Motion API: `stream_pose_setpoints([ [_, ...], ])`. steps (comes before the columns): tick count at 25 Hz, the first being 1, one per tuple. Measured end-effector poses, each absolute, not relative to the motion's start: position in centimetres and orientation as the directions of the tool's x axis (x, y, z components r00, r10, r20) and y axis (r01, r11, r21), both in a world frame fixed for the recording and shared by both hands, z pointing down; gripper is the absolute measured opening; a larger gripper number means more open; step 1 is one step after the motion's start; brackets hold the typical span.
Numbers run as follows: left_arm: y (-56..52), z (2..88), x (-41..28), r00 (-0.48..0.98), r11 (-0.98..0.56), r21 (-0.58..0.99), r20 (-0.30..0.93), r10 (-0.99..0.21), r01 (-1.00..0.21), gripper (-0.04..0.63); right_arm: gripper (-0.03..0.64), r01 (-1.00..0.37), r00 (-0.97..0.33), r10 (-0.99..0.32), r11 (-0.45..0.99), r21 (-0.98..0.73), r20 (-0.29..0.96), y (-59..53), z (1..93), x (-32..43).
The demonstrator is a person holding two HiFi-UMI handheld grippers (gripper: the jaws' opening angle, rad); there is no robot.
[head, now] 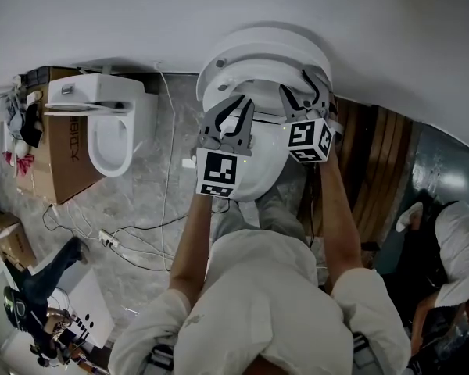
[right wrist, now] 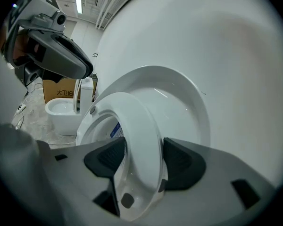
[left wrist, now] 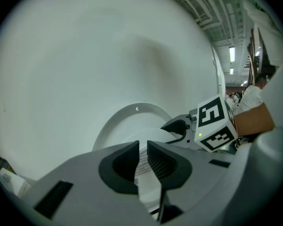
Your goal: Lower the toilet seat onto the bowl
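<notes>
A white toilet stands against the wall with its lid [head: 277,39] up and its toilet seat [head: 236,75] raised off the bowl [head: 259,172]. My right gripper [head: 307,91] is at the seat's right side. In the right gripper view my right gripper [right wrist: 144,157] straddles the seat ring [right wrist: 132,121], both pads against it, with the lid [right wrist: 184,95] behind. My left gripper [head: 238,106] hovers over the bowl's left part. In the left gripper view its jaws [left wrist: 142,154] stand a narrow slit apart with nothing between them; the right gripper's marker cube [left wrist: 217,124] shows to the right.
A second toilet [head: 109,135] sits on a cardboard box [head: 62,158] at the left. Cables [head: 144,237] and a power strip [head: 108,239] lie on the floor. Wooden planks [head: 375,174] lean at the right, and a person [head: 457,248] stands beyond them.
</notes>
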State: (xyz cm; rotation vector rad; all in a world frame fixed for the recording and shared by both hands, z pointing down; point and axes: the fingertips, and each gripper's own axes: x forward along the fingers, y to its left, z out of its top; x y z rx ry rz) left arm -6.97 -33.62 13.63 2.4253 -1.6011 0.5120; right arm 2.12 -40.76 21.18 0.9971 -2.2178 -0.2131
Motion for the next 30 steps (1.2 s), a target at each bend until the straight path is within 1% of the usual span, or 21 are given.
stream_pose_setpoints([
  [6,-33.1,13.6,-7.4,0.369,-0.414,-0.037,0.387,-0.845,-0.909,0.080,0.258,-0.595,-0.457,-0.716,0.687,0.417,0.527,-39.3,21.0,2.1],
  [11,-32.5,14.0,-7.6,0.380,-0.434,-0.051,0.398,-0.835,-0.899,0.089,0.259,-0.605,-0.459,-0.736,0.669,0.431,0.498,-36.7,20.8,2.3],
  [15,-31.6,15.1,-8.0,0.377,-0.447,-0.068,0.434,-0.818,-0.892,0.091,0.261,-0.614,-0.444,-0.743,0.659,0.435,0.500,-34.6,20.6,2.5],
  [19,-30.4,15.6,-8.3,0.386,-0.469,-0.085,0.448,-0.806,-0.879,0.105,0.259,-0.616,-0.427,-0.736,0.662,0.426,0.525,-32.1,20.7,2.4],
  [27,-27.3,17.2,-7.9,0.443,-0.559,-0.116,0.488,-0.752,-0.821,0.142,0.258,-0.628,-0.378,-0.732,0.653,0.424,0.568,-28.0,21.4,2.6],
  [30,-25.8,17.4,-7.8,0.477,-0.593,-0.112,0.486,-0.732,-0.797,0.149,0.259,-0.630,-0.356,-0.710,0.663,0.405,0.608,-26.5,21.7,2.7],
])
